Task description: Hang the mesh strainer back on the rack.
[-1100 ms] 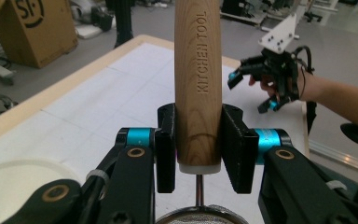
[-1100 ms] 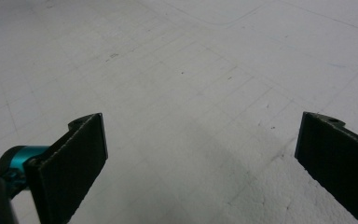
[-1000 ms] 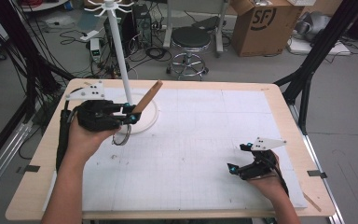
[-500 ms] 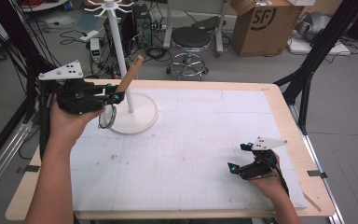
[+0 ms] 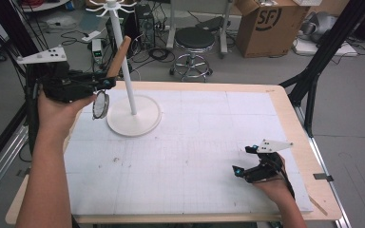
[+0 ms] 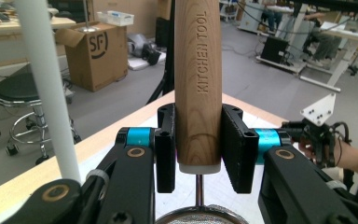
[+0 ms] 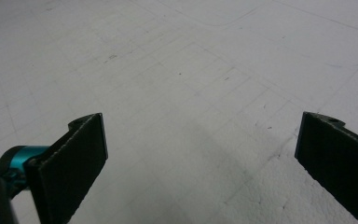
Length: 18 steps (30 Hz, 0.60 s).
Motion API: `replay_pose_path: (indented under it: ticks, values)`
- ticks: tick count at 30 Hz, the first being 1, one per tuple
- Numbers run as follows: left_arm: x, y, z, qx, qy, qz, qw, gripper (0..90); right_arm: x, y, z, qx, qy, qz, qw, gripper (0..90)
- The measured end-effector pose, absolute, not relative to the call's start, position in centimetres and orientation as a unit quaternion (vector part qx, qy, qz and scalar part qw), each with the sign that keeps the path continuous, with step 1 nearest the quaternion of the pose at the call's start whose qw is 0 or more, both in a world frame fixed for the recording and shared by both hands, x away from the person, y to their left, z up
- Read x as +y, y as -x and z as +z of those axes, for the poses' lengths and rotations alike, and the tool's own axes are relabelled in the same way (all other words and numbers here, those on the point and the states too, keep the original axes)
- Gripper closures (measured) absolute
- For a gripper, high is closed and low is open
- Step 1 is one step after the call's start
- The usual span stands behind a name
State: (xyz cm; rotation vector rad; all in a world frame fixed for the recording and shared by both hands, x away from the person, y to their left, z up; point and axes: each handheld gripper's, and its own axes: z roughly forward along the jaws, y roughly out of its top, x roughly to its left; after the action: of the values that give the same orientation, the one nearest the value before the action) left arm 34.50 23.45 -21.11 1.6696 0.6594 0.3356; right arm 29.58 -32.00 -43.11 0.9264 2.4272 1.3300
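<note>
Raised higher, left gripper (image 6: pixel 198 154) jaws clamp strainer handle (image 6: pixel 198 88).

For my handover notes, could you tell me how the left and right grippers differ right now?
The left gripper is shut on the strainer's wooden handle; the right gripper is open and holds nothing. The left is raised beside the white stand; the right sits low over the table. Both have black jaws.

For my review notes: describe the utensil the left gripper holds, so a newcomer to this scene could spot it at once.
Find the white hook stand at the table's far left. Just left of its pole, the left gripper clamps a small strainer by its wooden handle. The handle is stamped KITCHEN TOOL, and a round metal mesh bowl hangs below the jaws.
</note>
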Motion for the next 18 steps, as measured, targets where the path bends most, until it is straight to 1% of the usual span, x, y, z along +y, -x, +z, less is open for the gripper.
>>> replay_pose_path:
  ticks: [2,7,18]
  values:
    - [23.9,-34.5,-20.9,0.292,-0.715,0.146,0.618,68.8,-32.0,-29.6,-43.1,0.827,-0.315,0.452,0.112,1.1]
    - [24.5,-34.1,-20.5,0.297,-0.701,0.169,0.626,68.8,-31.9,-29.6,-43.1,0.827,-0.314,0.453,0.112,1.1]
    - [25.1,-34.6,-18.4,0.312,-0.700,0.204,0.608,68.8,-32.0,-29.6,-43.1,0.827,-0.315,0.452,0.112,1.1]
